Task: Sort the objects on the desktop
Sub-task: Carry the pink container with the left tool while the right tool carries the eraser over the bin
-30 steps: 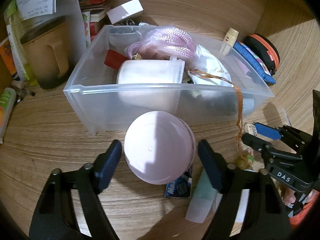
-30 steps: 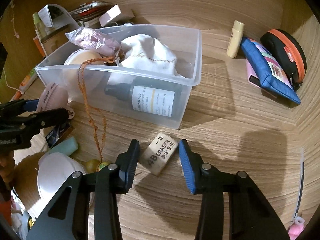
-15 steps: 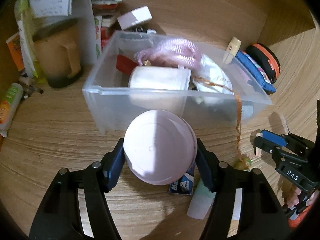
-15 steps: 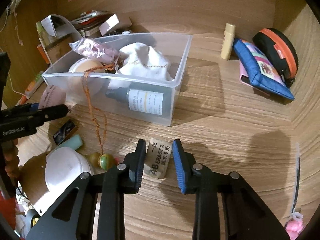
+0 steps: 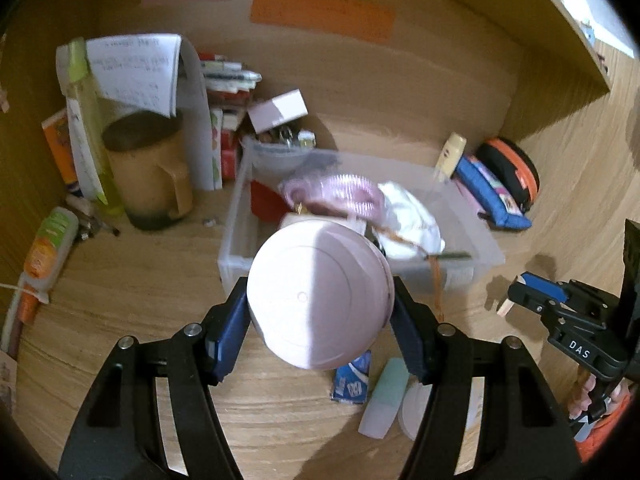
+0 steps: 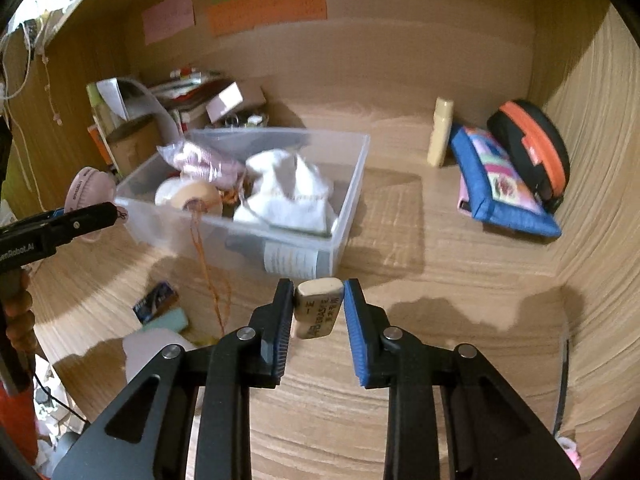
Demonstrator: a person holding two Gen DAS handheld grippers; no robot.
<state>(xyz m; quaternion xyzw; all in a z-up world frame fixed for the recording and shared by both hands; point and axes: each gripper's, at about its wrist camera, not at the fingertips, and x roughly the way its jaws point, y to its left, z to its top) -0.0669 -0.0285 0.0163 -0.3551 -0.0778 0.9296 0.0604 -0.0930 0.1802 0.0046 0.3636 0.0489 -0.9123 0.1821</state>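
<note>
A: What does the left gripper [image 5: 320,312] hold?

B: Its blue-padded jaws are clamped on the sides of a round pale-pink plastic container [image 5: 318,294], lifted clear of the wooden desk [image 5: 120,280] and hanging just in front of the clear plastic storage bin [image 5: 486,250].

A: And the right gripper [image 6: 318,308]?

B: It pinches a small beige eraser with black printed lettering [image 6: 318,312]. The jaws are clenched on its two long sides, and the eraser is off the desk, in front of the bin's near right corner.

A: What lies in the bin?

B: A crumpled white cloth [image 6: 290,192], a pink coiled cord in a bag [image 6: 200,160], a round cream-lidded jar [image 6: 188,196] and a dark bottle with a white label [image 6: 288,256] lying against the front wall.

A: What is on the desk?

B: A small blue packet [image 5: 352,380] and a mint-green stick [image 5: 386,402] lie below the pink container. To the right of the bin a cream tube [image 6: 440,132], a blue zip pouch [image 6: 500,188] and a black case with an orange zip [image 6: 532,148] rest by the side wall.
</note>
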